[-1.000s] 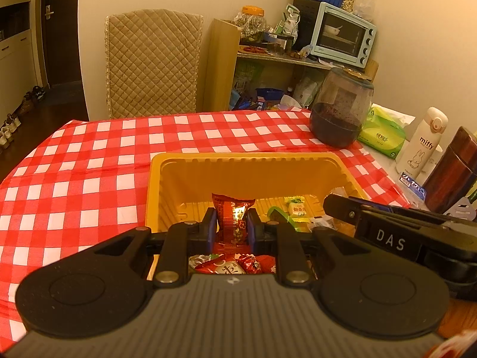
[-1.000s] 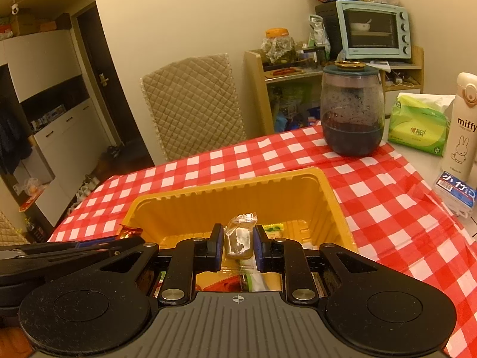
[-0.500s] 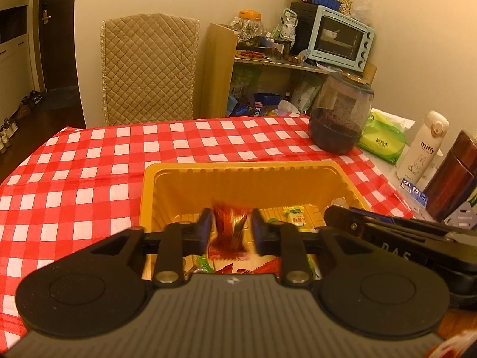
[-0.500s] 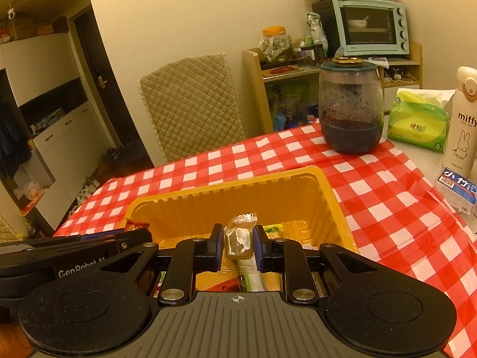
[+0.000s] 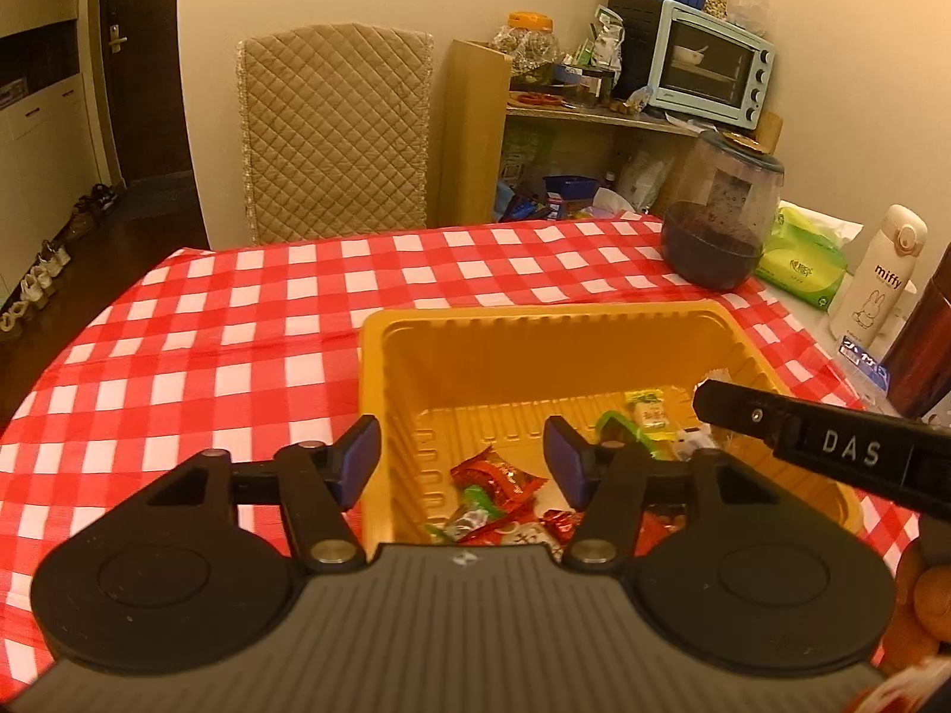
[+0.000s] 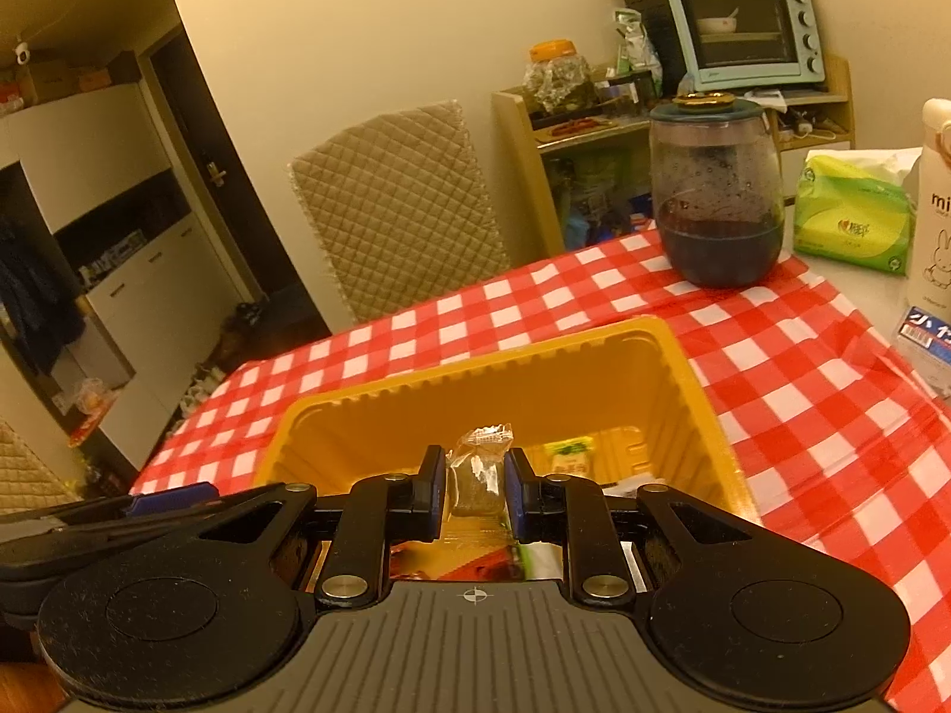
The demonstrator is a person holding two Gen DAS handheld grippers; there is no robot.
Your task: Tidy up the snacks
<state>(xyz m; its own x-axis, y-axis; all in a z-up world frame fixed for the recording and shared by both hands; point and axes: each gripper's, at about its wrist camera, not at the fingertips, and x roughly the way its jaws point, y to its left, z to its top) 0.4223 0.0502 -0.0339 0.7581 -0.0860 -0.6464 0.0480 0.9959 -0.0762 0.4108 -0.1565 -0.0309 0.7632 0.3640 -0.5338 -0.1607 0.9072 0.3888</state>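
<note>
A yellow plastic tray [image 5: 535, 321] sits on the red checked tablecloth and also shows in the right wrist view [image 6: 475, 368]. My left gripper [image 5: 463, 463] is open and empty above the tray's near left side. A red snack packet [image 5: 496, 478] lies on the tray floor below it, among other red and green wrappers. A small yellow-green packet [image 5: 648, 410] lies further back. My right gripper [image 6: 475, 481] is shut on a clear-wrapped brown snack [image 6: 478, 469] and holds it over the tray. The right gripper's finger also shows in the left wrist view [image 5: 820, 445].
A dark glass jar [image 5: 719, 220] stands behind the tray at the right. A green tissue pack [image 5: 802, 255], a white Miffy bottle [image 5: 879, 279] and a brown flask [image 5: 927, 344] line the right edge. A quilted chair [image 5: 333, 131] stands behind the table.
My left gripper opened and let go of the red snack packet, which now lies in the tray. The right gripper still holds its clear-wrapped snack.
</note>
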